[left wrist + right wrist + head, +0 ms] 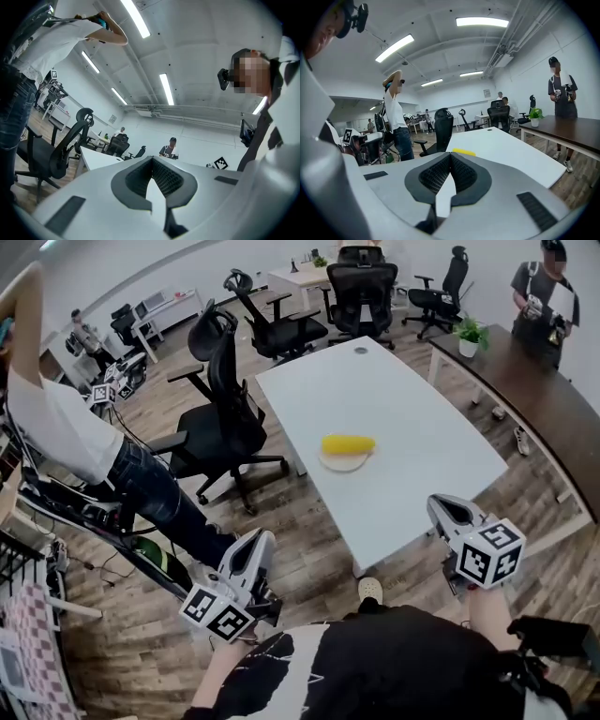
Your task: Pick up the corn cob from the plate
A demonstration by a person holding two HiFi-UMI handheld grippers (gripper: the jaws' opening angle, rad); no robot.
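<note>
head view steeply down; shared table (403,399)

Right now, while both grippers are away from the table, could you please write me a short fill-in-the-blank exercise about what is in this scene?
1. The yellow corn cob lies on a round ____.
2. That dish stands on the ____ table.
3. The left gripper and the right gripper both have their jaws ____, with nothing between them.

Missing words: plate; white; shut.

The left tongs (259,544) and right tongs (448,510) are closed, empty.
</note>
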